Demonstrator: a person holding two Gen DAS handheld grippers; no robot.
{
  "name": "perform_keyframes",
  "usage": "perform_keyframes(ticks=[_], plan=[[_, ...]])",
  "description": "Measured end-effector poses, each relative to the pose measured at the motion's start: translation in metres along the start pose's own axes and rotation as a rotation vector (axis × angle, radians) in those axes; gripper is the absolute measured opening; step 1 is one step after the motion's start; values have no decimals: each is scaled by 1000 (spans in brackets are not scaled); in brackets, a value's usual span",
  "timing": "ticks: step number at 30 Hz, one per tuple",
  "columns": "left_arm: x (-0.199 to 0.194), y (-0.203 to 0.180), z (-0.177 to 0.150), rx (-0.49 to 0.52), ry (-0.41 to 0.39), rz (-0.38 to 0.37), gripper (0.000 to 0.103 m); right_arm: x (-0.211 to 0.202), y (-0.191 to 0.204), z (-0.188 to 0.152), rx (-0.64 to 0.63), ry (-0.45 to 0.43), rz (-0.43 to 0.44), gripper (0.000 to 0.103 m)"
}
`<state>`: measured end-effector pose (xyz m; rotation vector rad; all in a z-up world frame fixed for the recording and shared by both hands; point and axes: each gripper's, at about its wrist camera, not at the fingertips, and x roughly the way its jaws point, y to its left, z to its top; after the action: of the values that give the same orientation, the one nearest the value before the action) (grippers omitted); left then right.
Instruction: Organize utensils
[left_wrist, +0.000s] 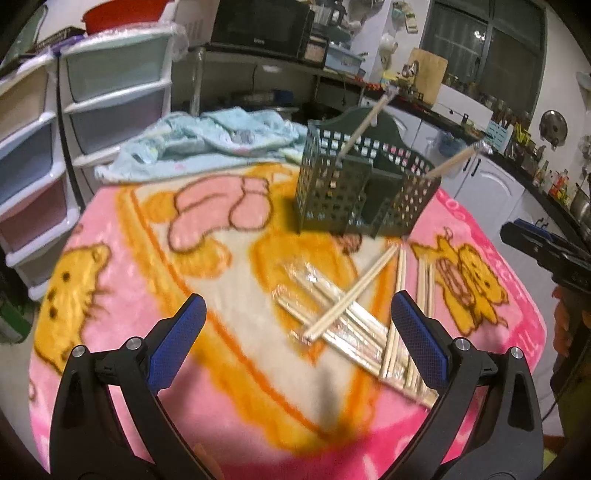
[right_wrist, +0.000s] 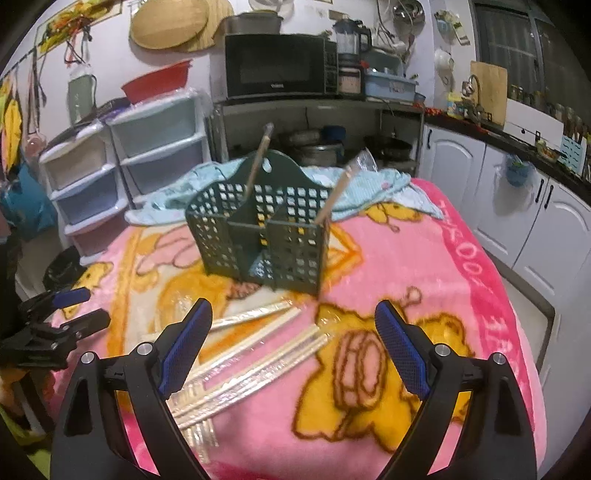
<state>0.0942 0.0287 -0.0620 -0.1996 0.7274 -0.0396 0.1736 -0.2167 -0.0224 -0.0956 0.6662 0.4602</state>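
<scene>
A dark green perforated utensil holder (left_wrist: 365, 184) (right_wrist: 258, 236) stands on a pink cartoon blanket (left_wrist: 147, 258) (right_wrist: 424, 258). Two wooden chopsticks (left_wrist: 364, 125) (right_wrist: 258, 158) lean in it, one on each side (left_wrist: 456, 160) (right_wrist: 336, 197). Several loose and plastic-wrapped chopsticks (left_wrist: 354, 317) (right_wrist: 255, 354) lie on the blanket in front of the holder. My left gripper (left_wrist: 295, 328) is open and empty above the pile. My right gripper (right_wrist: 293, 332) is open and empty, just right of the pile. The right gripper also shows in the left wrist view (left_wrist: 546, 254), and the left gripper in the right wrist view (right_wrist: 66, 314).
A light blue cloth (left_wrist: 207, 140) (right_wrist: 369, 184) lies behind the holder. Plastic drawer units (left_wrist: 110, 88) (right_wrist: 122, 158) stand at the left. A microwave (right_wrist: 277, 66) sits on a shelf behind. White cabinets (right_wrist: 517, 206) run along the right.
</scene>
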Motion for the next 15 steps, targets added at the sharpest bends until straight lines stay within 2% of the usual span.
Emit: perform_keyframes(ticks=[11, 15], plan=[[20, 8, -17, -34, 83, -81, 92, 19, -9, -12, -4, 37, -33, 87], [31, 12, -22, -64, 128, -136, 81, 28, -11, -17, -21, 49, -51, 87]])
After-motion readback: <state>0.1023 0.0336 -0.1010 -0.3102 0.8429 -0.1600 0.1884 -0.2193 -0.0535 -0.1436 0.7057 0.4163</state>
